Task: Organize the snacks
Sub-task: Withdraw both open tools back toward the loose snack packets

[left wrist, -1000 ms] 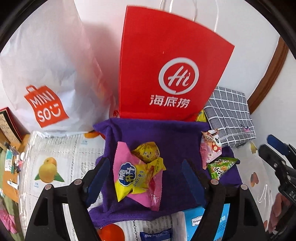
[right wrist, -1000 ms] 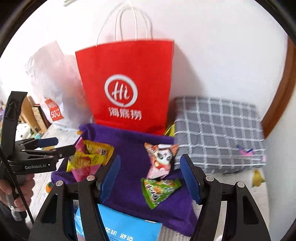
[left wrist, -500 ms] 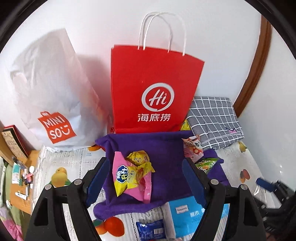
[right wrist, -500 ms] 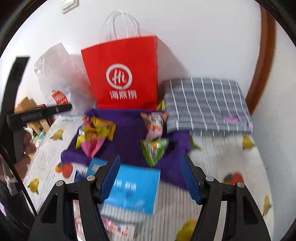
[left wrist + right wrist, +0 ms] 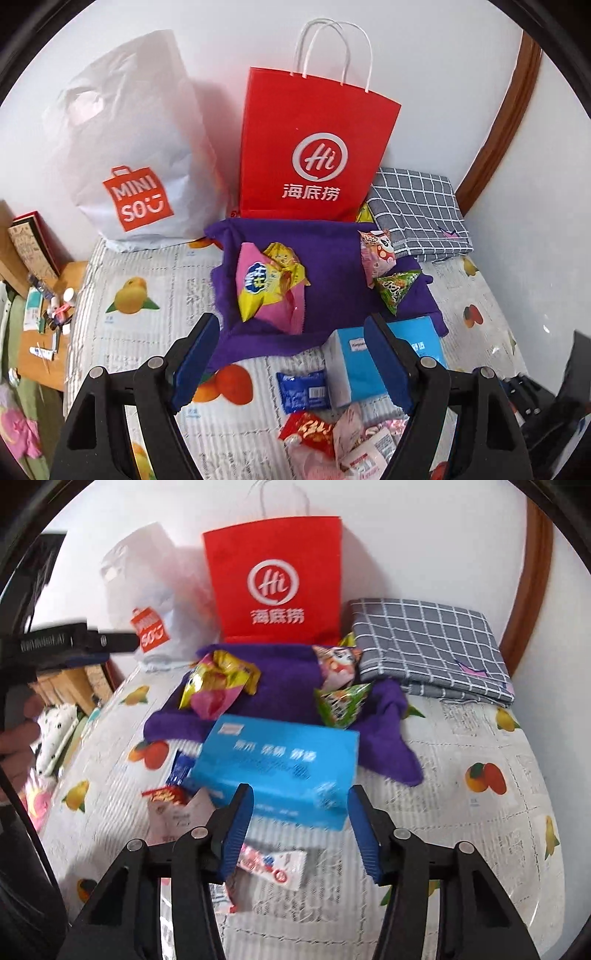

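Note:
A purple cloth (image 5: pixel 332 266) (image 5: pixel 280 686) lies on the fruit-print table cover and carries a yellow and pink snack pile (image 5: pixel 269 284) (image 5: pixel 218 686), a pink cartoon packet (image 5: pixel 376 254) (image 5: pixel 338 664) and a green triangular packet (image 5: pixel 397 288) (image 5: pixel 341 703). A blue box (image 5: pixel 369 358) (image 5: pixel 277 771) sits in front of the cloth. Loose packets lie nearer: a blue one (image 5: pixel 303 389), a red one (image 5: pixel 314 432) (image 5: pixel 166 795) and pink-white ones (image 5: pixel 365 443) (image 5: pixel 273 864). My left gripper (image 5: pixel 291 358) is open and empty above the cloth's front edge. My right gripper (image 5: pixel 299 827) is open and empty, just in front of the blue box.
A red paper bag (image 5: pixel 314 147) (image 5: pixel 277 579) and a white Miniso bag (image 5: pixel 136 162) (image 5: pixel 155 590) stand against the back wall. A folded grey checked cloth (image 5: pixel 417 214) (image 5: pixel 432 650) lies at the back right. A cluttered wooden side table (image 5: pixel 44 314) is at the left.
Both grippers have pulled back and up from the cloth, so the blue box and loose packets in front now show. Both stayed open and empty.

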